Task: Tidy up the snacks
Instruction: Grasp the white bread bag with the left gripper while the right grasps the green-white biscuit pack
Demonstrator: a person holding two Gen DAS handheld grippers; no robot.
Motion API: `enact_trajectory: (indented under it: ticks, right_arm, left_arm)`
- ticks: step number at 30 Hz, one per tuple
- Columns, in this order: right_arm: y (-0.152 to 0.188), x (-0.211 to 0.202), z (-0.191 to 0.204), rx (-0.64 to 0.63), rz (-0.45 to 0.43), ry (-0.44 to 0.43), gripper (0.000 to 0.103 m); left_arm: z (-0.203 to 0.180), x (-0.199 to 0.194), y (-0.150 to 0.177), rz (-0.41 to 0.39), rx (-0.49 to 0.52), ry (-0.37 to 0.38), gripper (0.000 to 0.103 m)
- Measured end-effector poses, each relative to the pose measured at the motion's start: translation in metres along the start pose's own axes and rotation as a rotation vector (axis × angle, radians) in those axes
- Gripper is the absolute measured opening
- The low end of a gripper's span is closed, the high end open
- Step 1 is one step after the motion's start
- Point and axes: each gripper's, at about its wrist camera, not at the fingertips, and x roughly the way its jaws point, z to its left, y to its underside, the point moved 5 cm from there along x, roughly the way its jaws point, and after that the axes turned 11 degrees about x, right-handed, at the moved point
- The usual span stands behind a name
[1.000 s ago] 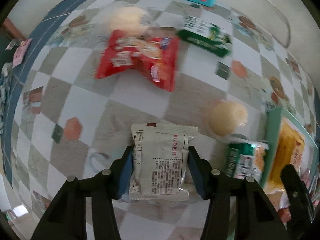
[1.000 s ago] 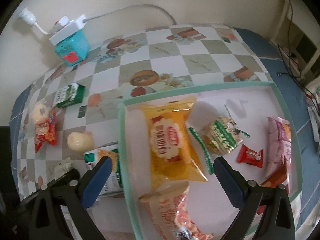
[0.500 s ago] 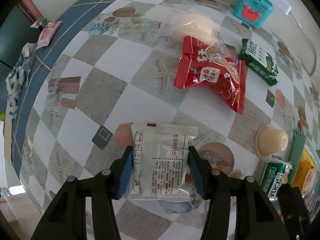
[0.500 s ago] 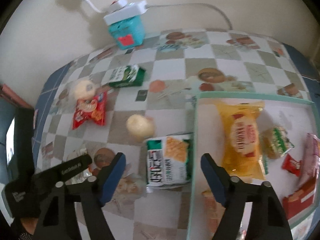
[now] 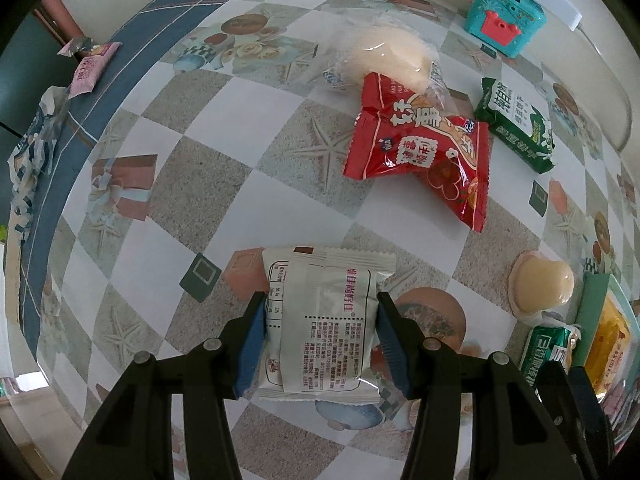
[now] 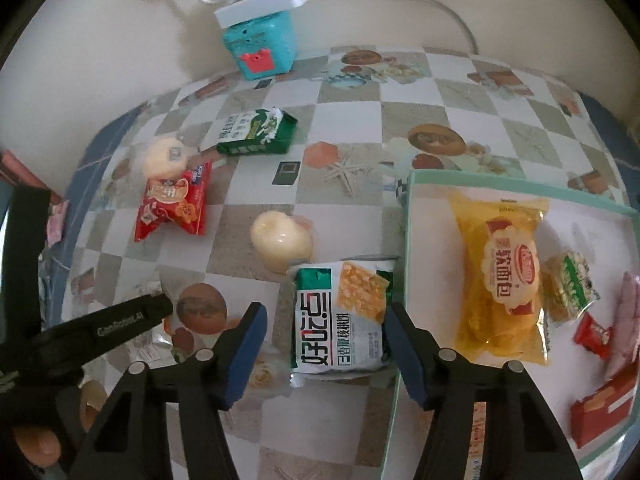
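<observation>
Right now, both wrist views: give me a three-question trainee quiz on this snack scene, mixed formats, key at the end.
1. True or false: the left gripper is clamped on the white printed snack packet.
2. Multiple choice: the green-and-white cracker packet between the right gripper's closing fingers lies
A. inside the mint-green tray
B. on the checked tablecloth, just outside the tray's edge
C. on top of the red foil snack bag
3. Fill in: the large packet in the tray with a red oval label is ____ in colour.

Key: 1 true; 2 B; 3 yellow, the yellow bread bag.
</observation>
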Motion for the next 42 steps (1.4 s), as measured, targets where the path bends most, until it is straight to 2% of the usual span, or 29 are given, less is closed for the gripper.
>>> enact_trajectory:
  ticks: [5,8,13,17,20,37,38,39,42]
  right_arm:
    - [0.004,0.004,0.004,-0.021,0.019,0.014,0.065]
    - [0.006,0.003,0.008,-0.015,0.042,-0.035,0.064]
    - [0.008,0.003,0.009,-0.010,0.058,-0.050,0.064]
    - [0.004,-0.005,0.007,0.026,0.060,-0.110,0.064]
    - [0.000,-0.009,0.003,0.036,0.037,-0.075,0.064]
    - [0.012,0.018,0.010,0.002,0.086,0.008,0.064]
    - [0.012,0.017,0.010,0.003,0.084,0.008,0.062]
    - [0.011,0.016,0.010,0.004,0.082,0.005,0.055]
    - [0.007,0.010,0.009,0.010,0.060,0.005,0.052]
  left_arm:
    - [0.000,-0.002,0.001,-0.001,-0.001,0.003,0.055]
    - [0.000,-0.002,0.000,-0.001,-0.002,0.002,0.055]
    - [0.001,-0.001,0.000,-0.001,-0.005,0.007,0.055]
    - [0.001,-0.001,0.000,-0.001,-0.005,0.006,0.055]
    - [0.001,-0.001,0.000,-0.001,-0.004,0.006,0.055]
    - [0.001,-0.001,-0.001,-0.004,0.005,0.000,0.055]
    - [0.001,-0.001,-0.001,-0.004,0.005,0.000,0.055]
    - [0.001,0.000,-0.001,-0.003,0.005,0.002,0.055]
    - [0.000,-0.001,-0.002,-0.006,0.011,0.016,0.054]
